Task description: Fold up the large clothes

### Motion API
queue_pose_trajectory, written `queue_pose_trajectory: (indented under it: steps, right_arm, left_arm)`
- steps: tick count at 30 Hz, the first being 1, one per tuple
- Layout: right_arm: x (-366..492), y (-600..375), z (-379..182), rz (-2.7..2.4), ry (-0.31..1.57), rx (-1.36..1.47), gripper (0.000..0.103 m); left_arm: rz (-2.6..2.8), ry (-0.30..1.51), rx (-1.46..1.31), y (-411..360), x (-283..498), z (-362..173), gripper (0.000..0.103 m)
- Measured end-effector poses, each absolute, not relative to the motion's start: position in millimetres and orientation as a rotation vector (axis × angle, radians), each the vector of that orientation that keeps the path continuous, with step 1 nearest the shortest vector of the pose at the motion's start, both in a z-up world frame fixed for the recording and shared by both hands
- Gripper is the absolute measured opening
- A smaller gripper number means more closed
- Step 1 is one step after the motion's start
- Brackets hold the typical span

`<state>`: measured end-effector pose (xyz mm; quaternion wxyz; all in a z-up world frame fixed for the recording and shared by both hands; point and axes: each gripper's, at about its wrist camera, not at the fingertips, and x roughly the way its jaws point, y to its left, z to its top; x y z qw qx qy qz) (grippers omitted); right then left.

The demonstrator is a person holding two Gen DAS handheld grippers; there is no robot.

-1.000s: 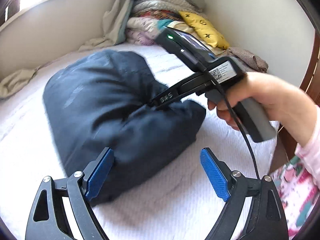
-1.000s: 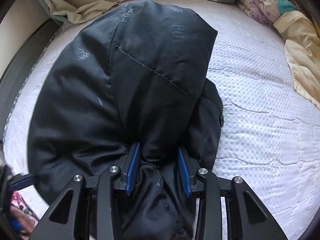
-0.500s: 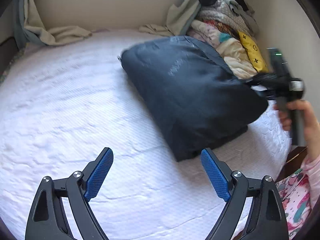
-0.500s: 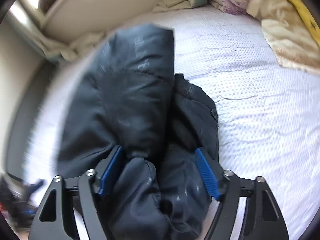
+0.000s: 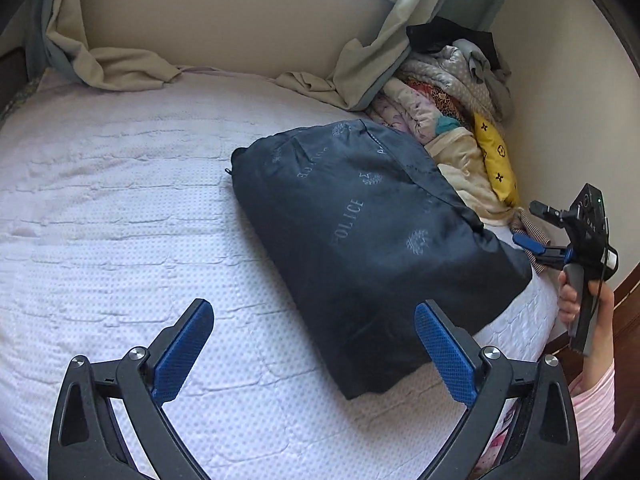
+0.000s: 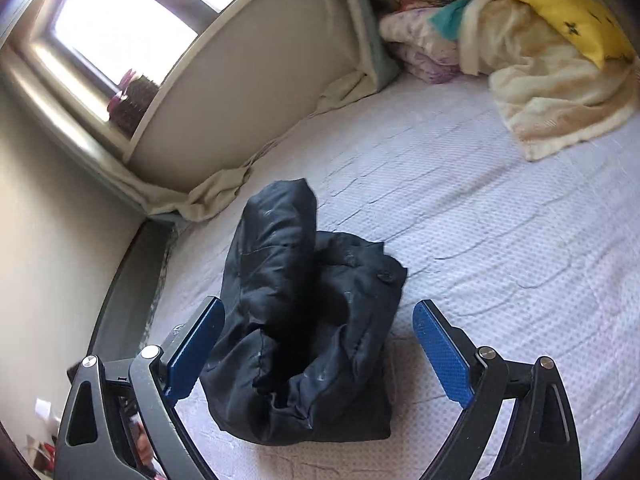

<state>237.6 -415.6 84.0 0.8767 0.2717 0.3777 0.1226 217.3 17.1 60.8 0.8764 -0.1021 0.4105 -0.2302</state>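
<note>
1. Left gripper (image 5: 314,354): jaws wide apart, gripping nothing, over the bare mattress (image 5: 120,220), up-left of nothing but sheet.
2. Dark jacket (image 5: 372,240): folded bundle on the mattress, ahead-right of the left jaws, long axis running diagonally away.
3. Right gripper (image 6: 318,356): jaws apart, straddling the jacket's near end, nearer. No containers visible.

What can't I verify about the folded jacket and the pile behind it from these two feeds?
- Underside of the dark jacket: hidden in both views by its own top layer; tucked sleeves not checkable.
- Jacket's near end, right wrist view: bunched folds in shadow, layers unclear.
- Clothes pile: its lower items are covered by the jacket and the yellow cushion.
- Right gripper: small at the left wrist view's edge.
</note>
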Motion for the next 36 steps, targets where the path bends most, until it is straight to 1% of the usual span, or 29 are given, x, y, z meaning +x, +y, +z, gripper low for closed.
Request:
queue_pose_trajectory:
  steps: [3, 6, 12, 16, 19, 21, 25, 31, 33, 34, 35, 36]
  right_arm:
    - [250, -395, 88, 0.304, 0.802, 0.518, 0.095]
    - [267, -371, 79, 0.332, 0.863, 0.463, 0.095]
    - [303, -351, 25, 0.232, 1.072, 0.330, 0.095]
    - [314, -367, -13, 0.230, 1.201, 0.436, 0.101]
    - [318, -371, -44, 0.269, 1.278, 0.534, 0.101]
    - [320, -373, -54, 0.302, 1.283, 0.595, 0.102]
    - [322, -372, -61, 0.337, 1.258, 0.627, 0.103]
    - [320, -366, -68, 0.372, 1.223, 0.637, 0.102]
    - [320, -361, -70, 0.394, 1.222, 0.638, 0.097]
    - [319, -358, -71, 0.420, 1.223, 0.659, 0.084]
    - [319, -354, -76, 0.472, 1.230, 0.727, 0.081]
    - [319, -352, -79, 0.474, 1.233, 0.745, 0.081]
  left_arm:
    - [-0.508, 0.879, -0.242, 10, 234, 56, 0.102]
    - [-0.550, 0.908, -0.268, 2, 247, 49, 0.102]
    - [-0.614, 0.965, -0.330, -13, 270, 27, 0.102]
    - [-0.657, 1.015, -0.425, -14, 284, 7, 0.102]
    - [-0.692, 1.048, -0.486, -17, 292, -7, 0.102]
    - [-0.715, 1.061, -0.516, -18, 295, -13, 0.102]
    - [-0.747, 1.094, -0.558, -29, 299, -28, 0.102]
    - [-0.758, 1.065, -0.598, -32, 300, -40, 0.102]
    - [-0.764, 1.049, -0.588, -32, 297, -42, 0.100]
    - [-0.761, 1.042, -0.585, -31, 296, -42, 0.097]
    - [-0.752, 1.037, -0.583, -31, 296, -41, 0.094]
    - [-0.744, 1.032, -0.576, -30, 294, -40, 0.092]
